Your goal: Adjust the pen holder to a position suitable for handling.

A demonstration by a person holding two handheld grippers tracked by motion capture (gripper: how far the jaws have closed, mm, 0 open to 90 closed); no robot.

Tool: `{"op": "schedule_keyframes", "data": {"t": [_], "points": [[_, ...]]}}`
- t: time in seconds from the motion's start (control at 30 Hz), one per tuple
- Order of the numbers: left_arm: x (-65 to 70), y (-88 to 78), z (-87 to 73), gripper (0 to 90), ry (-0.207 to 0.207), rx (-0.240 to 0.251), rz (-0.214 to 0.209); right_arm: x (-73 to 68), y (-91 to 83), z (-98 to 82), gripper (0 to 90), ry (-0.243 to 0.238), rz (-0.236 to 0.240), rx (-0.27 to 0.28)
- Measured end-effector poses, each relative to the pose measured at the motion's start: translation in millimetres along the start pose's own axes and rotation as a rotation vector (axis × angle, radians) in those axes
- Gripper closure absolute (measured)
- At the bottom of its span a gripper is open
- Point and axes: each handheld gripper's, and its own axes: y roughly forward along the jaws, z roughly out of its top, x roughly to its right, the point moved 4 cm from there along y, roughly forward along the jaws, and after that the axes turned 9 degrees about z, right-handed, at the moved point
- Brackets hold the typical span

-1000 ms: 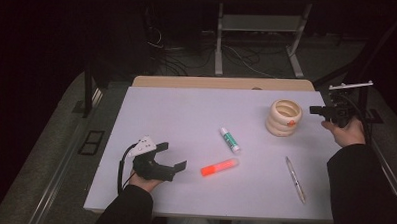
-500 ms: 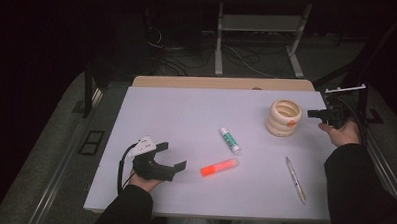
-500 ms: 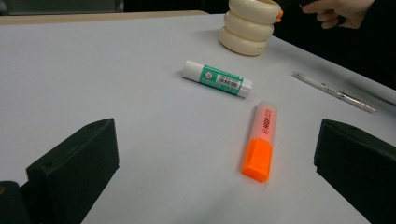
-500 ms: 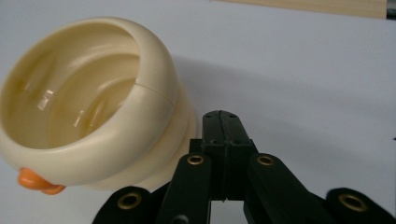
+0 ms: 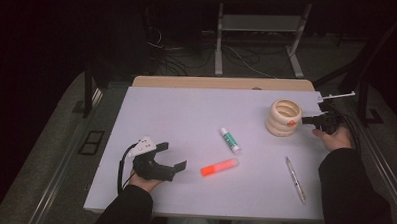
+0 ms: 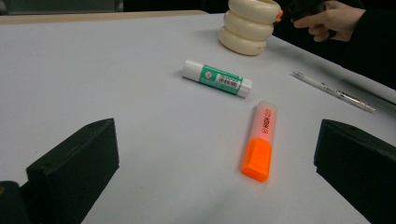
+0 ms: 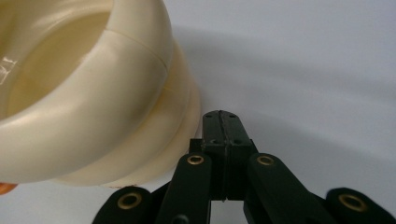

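A cream ribbed pot [image 5: 284,116] stands at the far right of the white table top [image 5: 186,116]. My right gripper [image 5: 307,119] is just to its right, low over the table, jaws pressed together with nothing between them. In the right gripper view the shut tips [image 7: 223,122] sit beside the pot's base [image 7: 84,93]; whether they touch it I cannot tell. My left gripper [image 5: 172,156] rests at the near left with its jaws wide apart and empty. In the left gripper view an orange highlighter [image 6: 259,140] lies ahead between the jaws, and a green-and-white glue stick [image 6: 217,78] lies beyond it.
A clear pen [image 5: 295,179] lies near the front right edge. The highlighter [image 5: 219,167] and the glue stick [image 5: 230,139] lie mid-table. A small orange bit shows on the pot's near side [image 5: 289,123]. A metal rack and cables stand on the floor behind the table.
My right gripper has come down and moved in toward the pot's right side. The left gripper and the objects on the table have stayed put.
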Motion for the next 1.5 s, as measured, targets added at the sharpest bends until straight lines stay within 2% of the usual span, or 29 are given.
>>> {"op": "schedule_keyframes", "data": {"t": [0.33, 0.47, 0.57, 0.8, 0.87, 1.5], "points": [[0.1, 0.1, -0.1, 0.0, -0.002, -0.001, 0.000, -1.3, 8.4, -0.5, 89.1, 0.016, 0.006, -0.005], [0.1, 0.2, -0.1, 0.0, -0.002, -0.001, 0.000, -4.3, 11.8, -0.8, 89.1, 0.031, 0.021, -0.010], [0.1, -0.1, -0.1, 0.0, -0.002, -0.001, 0.000, -4.6, 12.9, -1.1, 89.1, 0.023, 0.017, -0.008], [0.1, 0.2, -0.2, 0.0, 0.000, -0.003, 0.000, -7.9, 17.5, -5.7, 89.1, 0.047, 0.017, -0.022], [0.3, 0.2, -0.1, 0.0, 0.000, -0.002, -0.001, -10.1, 18.5, -5.5, 89.2, 0.060, 0.031, -0.020], [0.4, 0.2, -0.2, 0.0, 0.003, -0.003, -0.001, -29.8, 32.5, 1.6, 89.1, 0.021, 0.044, -0.025]]}}
